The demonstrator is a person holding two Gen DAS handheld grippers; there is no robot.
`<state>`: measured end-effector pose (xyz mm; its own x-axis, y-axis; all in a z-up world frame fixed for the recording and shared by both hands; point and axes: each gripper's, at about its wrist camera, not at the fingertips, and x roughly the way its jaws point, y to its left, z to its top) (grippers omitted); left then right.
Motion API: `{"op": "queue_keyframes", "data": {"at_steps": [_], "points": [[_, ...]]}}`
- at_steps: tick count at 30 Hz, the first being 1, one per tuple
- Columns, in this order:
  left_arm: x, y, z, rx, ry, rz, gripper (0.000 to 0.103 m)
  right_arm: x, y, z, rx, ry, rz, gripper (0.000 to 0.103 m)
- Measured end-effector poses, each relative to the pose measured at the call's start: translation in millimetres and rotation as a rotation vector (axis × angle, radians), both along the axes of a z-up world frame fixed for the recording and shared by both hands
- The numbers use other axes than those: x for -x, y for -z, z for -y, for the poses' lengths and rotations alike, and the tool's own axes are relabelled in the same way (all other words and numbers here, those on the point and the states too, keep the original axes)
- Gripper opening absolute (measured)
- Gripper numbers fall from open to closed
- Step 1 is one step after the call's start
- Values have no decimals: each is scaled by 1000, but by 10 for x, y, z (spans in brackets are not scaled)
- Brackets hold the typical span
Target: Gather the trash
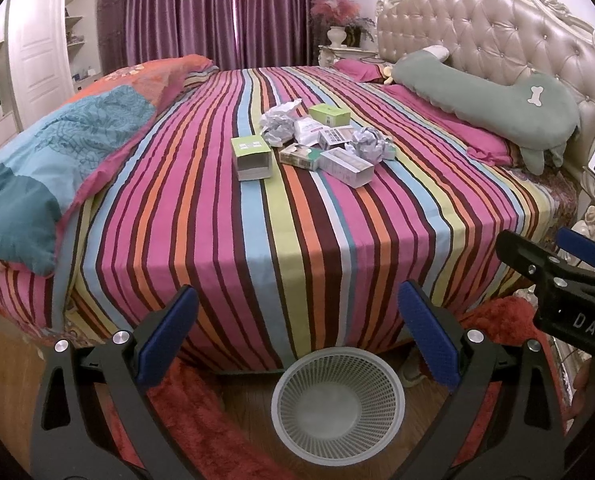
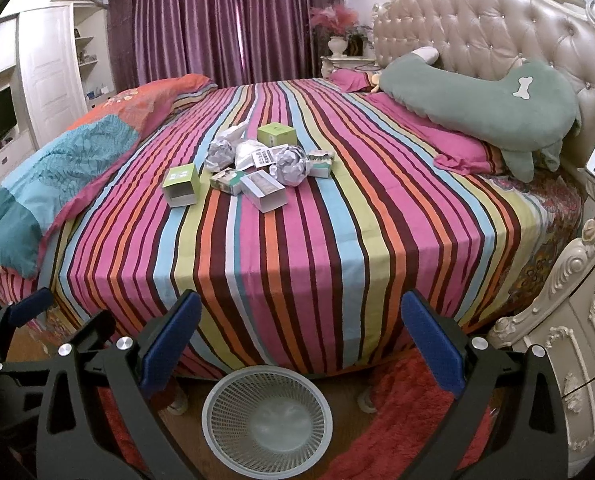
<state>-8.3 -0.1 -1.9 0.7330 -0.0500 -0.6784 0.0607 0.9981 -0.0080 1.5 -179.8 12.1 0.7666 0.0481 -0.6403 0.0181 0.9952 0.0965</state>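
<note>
A bedroom with purple curtains is framing a bed (image 1: 297, 240) under a striped sheet, and the trash pile (image 1: 313, 140) of crumpled paper and small cartons is sitting near its middle. A white mesh basket (image 1: 337, 404) is standing empty on the floor at the bed's near edge. Collection looks not yet begun; next, one gripper needs reaching out over the mattress to the nearest carton. The left gripper (image 1: 297, 336) and right gripper (image 2: 301, 340) are both hanging wide apart, holding nothing.
</note>
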Motion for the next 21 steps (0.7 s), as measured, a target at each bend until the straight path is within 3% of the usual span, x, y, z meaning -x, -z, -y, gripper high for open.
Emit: {"op": "queue_keyframes", "data": {"at_steps": [12,21], "points": [[-60,156,25,-5,8,-32,97,-67,80,-8,-4,-18,-19,96],[-327,341,-54,9,-14,-87,97,-256,179,-40,2,-69,-20,96]]}}
